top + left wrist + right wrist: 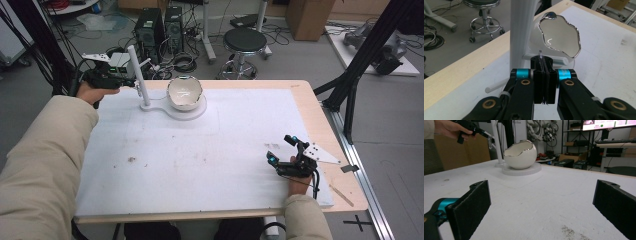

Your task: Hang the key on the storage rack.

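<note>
A white stand rises at the table's far left, with a tall pole (138, 75) and short side pegs (559, 60). Its round base (190, 113) carries a white egg-shaped bowl (184, 93) with a jagged silver rim (560, 32). My left gripper (134, 84) is held right against the pole (520, 30), shut on a thin metal loop (540, 52) that pokes out above the jaws. From the right gripper view the loop (490, 143) hangs by the pole, left of the bowl (520, 155). My right gripper (281, 148) rests low near the table's front right, open and empty (543, 184).
A white mat (210, 150) covers the wooden table (320, 117). A thin wooden stick (341, 194) lies at the front right corner. Beyond the far edge stand a stool (245, 42) and computer towers (150, 30). A black tripod leg (360, 60) stands at the right.
</note>
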Available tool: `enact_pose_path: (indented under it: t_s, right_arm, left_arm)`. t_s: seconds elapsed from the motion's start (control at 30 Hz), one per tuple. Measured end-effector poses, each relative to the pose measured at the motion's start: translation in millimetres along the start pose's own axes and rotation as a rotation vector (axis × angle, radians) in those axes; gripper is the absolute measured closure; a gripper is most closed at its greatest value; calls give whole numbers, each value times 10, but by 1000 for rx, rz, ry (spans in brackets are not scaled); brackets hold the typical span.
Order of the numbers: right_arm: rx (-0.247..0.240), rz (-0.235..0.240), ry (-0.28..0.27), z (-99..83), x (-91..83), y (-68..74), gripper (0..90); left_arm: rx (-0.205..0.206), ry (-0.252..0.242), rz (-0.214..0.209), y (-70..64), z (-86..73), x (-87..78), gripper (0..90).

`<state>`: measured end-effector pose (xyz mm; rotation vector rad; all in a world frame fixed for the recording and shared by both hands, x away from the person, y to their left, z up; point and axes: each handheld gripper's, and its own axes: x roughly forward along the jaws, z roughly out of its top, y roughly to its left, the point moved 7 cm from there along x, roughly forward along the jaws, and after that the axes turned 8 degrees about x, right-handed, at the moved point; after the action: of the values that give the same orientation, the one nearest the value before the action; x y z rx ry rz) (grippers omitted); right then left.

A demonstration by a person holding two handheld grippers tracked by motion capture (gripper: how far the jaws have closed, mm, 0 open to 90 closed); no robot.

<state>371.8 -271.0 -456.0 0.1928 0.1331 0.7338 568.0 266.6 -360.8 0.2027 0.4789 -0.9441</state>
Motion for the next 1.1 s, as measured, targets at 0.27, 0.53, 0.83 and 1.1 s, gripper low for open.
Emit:
enact_pose_path:
  t_s: [0.27, 0.53, 0.83, 1.1]
  right_arm:
    - [-4, 1, 5, -1, 4, -2, 5]
    - [-4, -1, 5, -1, 5, -2, 5]
    - [-4, -2, 8, -3, 5, 1, 5]
    - [-6, -4, 12, -5, 14, -2, 5]
  left_arm:
    - [6, -26, 35, 4, -40, 30, 881]
    - [18, -36, 80, 32, -29, 6, 760]
    - [-44, -94, 168, 13, -101, -287, 421]
    - [-26, -218, 171, -421, -80, -660, 17]
